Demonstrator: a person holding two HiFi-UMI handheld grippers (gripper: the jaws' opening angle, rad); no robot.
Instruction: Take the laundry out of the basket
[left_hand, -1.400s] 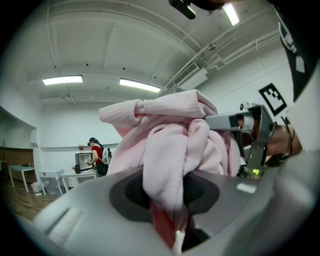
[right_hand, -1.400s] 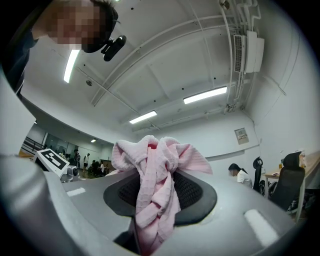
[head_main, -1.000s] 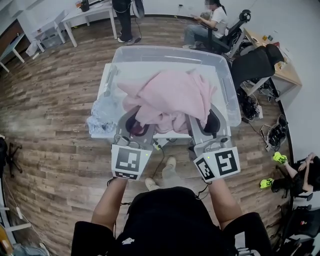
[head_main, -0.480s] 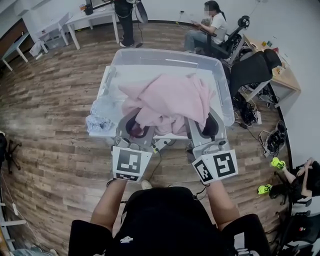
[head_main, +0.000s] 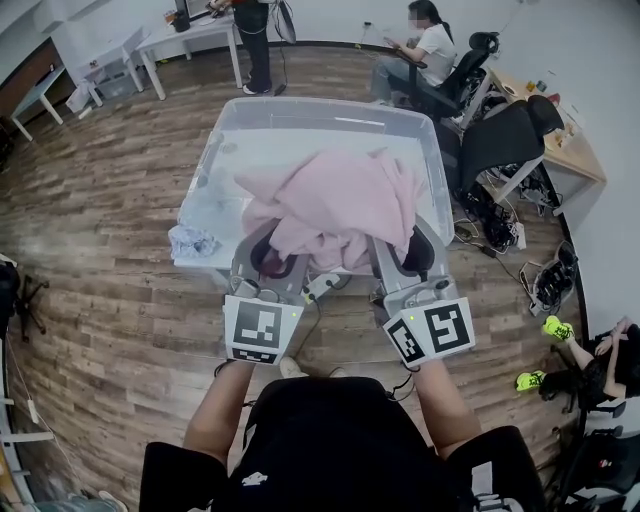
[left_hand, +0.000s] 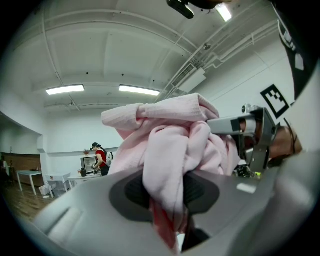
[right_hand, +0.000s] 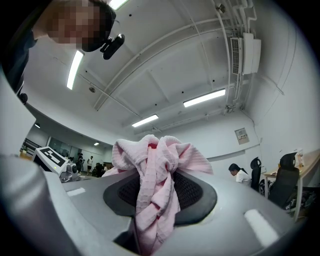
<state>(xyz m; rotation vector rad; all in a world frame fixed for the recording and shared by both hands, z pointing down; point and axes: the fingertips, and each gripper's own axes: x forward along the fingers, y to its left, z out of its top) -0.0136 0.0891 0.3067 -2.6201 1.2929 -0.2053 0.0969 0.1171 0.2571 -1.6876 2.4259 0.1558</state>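
A large clear plastic basket (head_main: 443, 180) sits just ahead of and below both grippers. A big pink cloth (head_main: 335, 200) is bunched in the air between the two grippers and ahead of them, above the basket's near half.

The pink cloth looks soft, limp and light, and its ribbed weave should hold well in the jaws. It will sag wherever it is unsupported, so two holds spread well apart suit it.

The left gripper (head_main: 270, 258) has its jaws pinched on a thick fold of the cloth. The right gripper (head_main: 405, 252) is clamped on a twisted bunch in the same way. Hanging folds could drag on the basket's near rim.

Bare wooden floor lies outside the left gripper. A black office chair (head_main: 505, 135) stands ahead of the right gripper, off to its outer side. A small pale blue cloth (head_main: 193, 241) lies just outside the left gripper, beside the basket's wall.
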